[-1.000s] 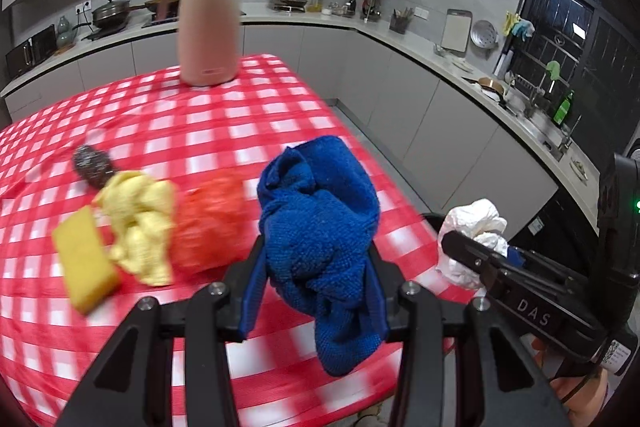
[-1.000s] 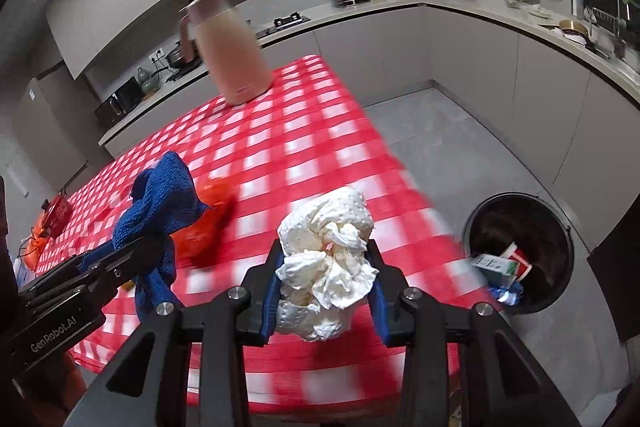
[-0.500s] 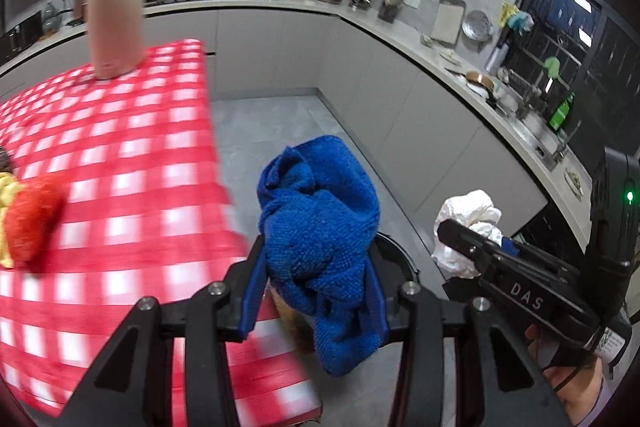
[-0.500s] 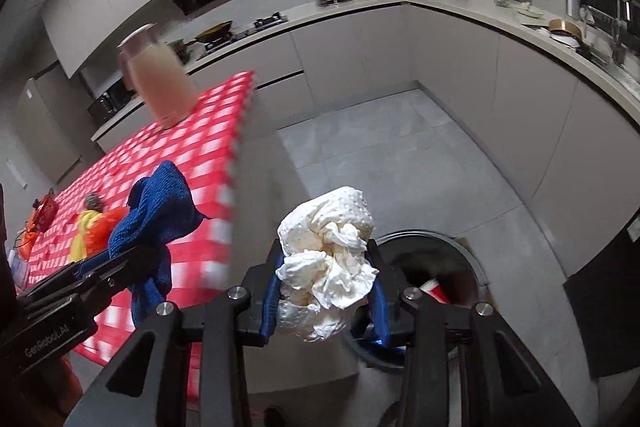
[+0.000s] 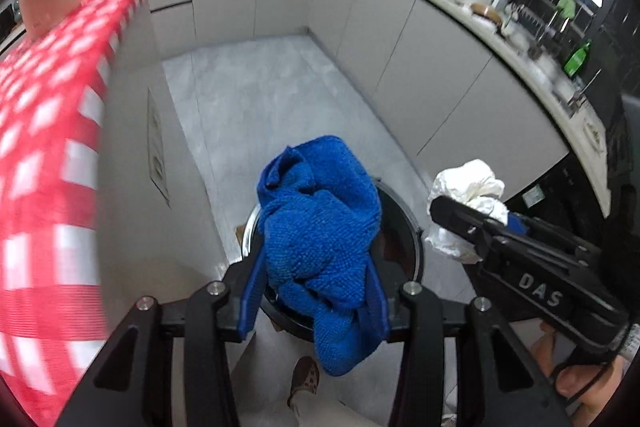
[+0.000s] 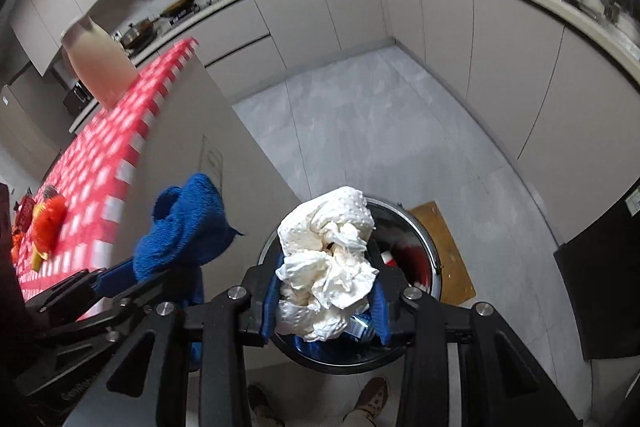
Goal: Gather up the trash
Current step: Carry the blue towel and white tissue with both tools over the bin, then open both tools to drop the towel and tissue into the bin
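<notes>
**Kitchen, trash run: both loads poised over the bin**

Room: grey-tiled kitchen floor point(image 6: 400, 131) ringed by pale flat-front cabinets under a cluttered worktop.

Table: red-and-white checked tablecloth on the table point(image 6: 120, 151), at left of both views, blurred; a pink jug point(image 6: 100, 71) stands at its far end and an orange crumpled item point(image 6: 50, 223) with yellow scraps lies near its edge, seemingly yet to be collected.

Bin: round black trash bin with a metal rim point(image 6: 434, 247) on the floor beside the table's end panel, red and white refuse visible inside.

Left gripper point(image 5: 316, 283): closed tight on a crumpled blue terry cloth point(image 5: 320, 227), which hangs between the blue pads directly above the bin's mouth.

Right gripper point(image 6: 326, 303): clamped on a wad of crumpled white paper towel point(image 6: 328, 259), likewise over the bin opening.

Step in hand, as judged: carrying two pieces to the bin, at the point of drop. Next move calls for parting each pair of jaws while the loads sit inside the rim line; the cloth's dangling tail may snag on a pad or the rim.
</notes>
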{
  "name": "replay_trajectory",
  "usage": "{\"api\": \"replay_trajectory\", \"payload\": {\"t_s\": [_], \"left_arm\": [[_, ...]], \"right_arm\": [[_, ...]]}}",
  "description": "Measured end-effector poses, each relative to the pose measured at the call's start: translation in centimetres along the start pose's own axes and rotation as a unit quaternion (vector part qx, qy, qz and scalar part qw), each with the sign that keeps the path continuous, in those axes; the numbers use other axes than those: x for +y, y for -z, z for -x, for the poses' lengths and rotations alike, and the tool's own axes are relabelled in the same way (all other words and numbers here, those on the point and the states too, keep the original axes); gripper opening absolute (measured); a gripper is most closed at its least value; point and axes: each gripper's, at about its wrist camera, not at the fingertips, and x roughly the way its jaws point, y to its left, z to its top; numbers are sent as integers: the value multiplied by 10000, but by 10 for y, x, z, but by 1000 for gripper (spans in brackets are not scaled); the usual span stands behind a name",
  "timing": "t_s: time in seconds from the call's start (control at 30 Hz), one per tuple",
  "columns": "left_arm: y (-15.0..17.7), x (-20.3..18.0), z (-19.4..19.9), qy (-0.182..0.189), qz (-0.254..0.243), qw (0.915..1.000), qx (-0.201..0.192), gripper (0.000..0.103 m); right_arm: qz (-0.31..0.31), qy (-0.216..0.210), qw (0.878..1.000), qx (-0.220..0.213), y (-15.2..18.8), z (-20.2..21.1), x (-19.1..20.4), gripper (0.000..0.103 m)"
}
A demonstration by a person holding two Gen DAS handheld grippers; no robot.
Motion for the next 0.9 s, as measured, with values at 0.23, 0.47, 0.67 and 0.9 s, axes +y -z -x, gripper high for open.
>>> {"api": "replay_trajectory", "payload": {"t_s": [0.23,0.47,0.67,0.9], "left_arm": [[3,-4,-28,-144,113,9993,325,58],[-8,-9,-23,-517,203,9982,208,78],[-15,-17,10,-537,179,9983,-126,78],[-22,-16,53,-497,134,9980,-371,78]], "right_arm": [[-193,-108,9994,264,3,-35,-25,51],[-318,31,9995,40,-4,-30,-39,68],[-412,21,9991,-118,-10,-15,-41,68],[-334,20,9992,-195,-12,8,-19,68]]}}
